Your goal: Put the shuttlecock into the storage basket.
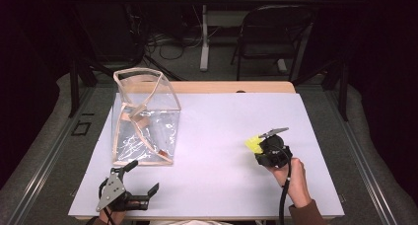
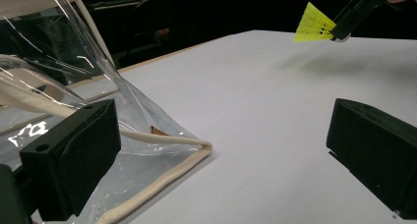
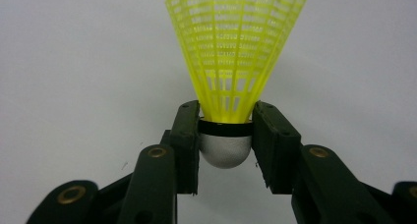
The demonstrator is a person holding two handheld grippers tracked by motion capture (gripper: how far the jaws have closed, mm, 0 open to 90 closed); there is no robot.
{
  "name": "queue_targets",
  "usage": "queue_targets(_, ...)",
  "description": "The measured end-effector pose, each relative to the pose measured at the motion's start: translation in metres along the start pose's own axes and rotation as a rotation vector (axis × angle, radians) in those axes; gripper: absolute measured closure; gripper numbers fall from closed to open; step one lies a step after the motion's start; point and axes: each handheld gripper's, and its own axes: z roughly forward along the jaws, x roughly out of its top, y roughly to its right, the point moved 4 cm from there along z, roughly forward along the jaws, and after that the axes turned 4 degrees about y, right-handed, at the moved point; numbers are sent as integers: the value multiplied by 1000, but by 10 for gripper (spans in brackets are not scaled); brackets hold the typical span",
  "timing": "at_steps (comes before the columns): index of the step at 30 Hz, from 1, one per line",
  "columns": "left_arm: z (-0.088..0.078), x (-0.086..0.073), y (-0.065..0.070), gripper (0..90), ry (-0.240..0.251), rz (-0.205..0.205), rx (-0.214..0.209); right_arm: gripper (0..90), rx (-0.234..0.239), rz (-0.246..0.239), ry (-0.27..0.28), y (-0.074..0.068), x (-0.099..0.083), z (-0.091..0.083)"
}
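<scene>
Room was dark. Beyond the white table [image 1: 222, 111]: black folding chair [image 1: 268, 32], pale desk leg [image 1: 204, 37], cables [image 1: 167, 40] on grey floor [image 1: 187, 62].

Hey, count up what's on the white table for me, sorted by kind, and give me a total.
Yellow shuttlecock: 1, held off the table by its cap in the right tool
Clear plastic bag with cream trim: 1
Hand-held tools: 2, the left tool open near the bag
Total: 4
</scene>
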Motion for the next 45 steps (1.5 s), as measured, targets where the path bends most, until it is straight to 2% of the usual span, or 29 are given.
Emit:
queue_targets(20,0,0,0,0,-3,-5,3,645,-25,-26,23,5,17,-22)
queue_targets(42,1,-1,0,0,-5,-3,5,645,-56,-47,80,9,34,-47)
queue_targets(45,1,-1,0,0,-5,-3,5,645,-60,-51,101,9,36,-49)
